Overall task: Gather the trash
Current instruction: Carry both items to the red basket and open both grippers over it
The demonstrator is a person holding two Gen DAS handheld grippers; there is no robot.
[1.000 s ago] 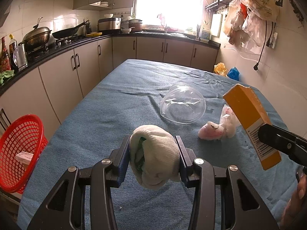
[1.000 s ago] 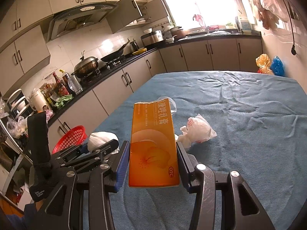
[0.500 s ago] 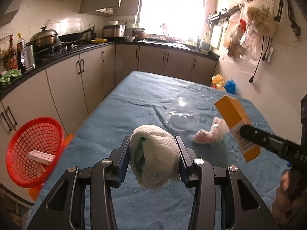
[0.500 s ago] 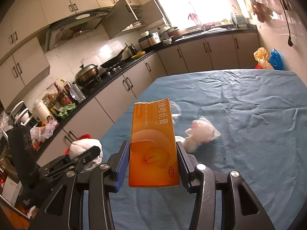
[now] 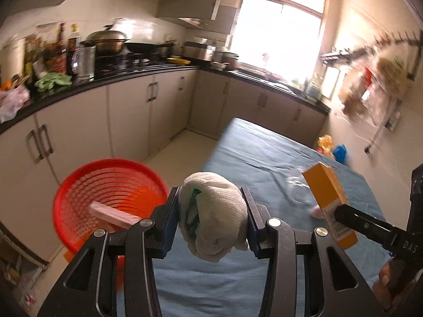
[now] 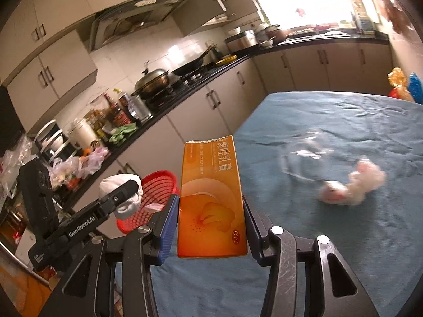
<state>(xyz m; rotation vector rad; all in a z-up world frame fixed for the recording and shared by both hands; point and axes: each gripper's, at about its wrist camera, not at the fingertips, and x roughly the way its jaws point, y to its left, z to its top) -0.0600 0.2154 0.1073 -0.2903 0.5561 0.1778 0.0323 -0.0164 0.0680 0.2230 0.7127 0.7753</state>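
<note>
Both hands swing left off the bench (image 5: 264,153) and the red basket (image 5: 79,185) now fills the left view, so the drop looks close. Left gripper (image 5: 211,211), jaws clamped on the white wad (image 5: 216,216), nears the rim; right gripper (image 6: 210,222), jaws pinching the orange box (image 6: 211,198), trails over the bench edge.

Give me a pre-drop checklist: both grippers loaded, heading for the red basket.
1. Left gripper shut on white cloth wad: ok.
2. Right gripper shut on orange box: ok.
3. Red basket mouth open, one pink item inside: ok.
4. Wad over the basket: not ok, beside its rim.
5. Clear plastic dome and pink-white bag remain on table: not ok.
</note>
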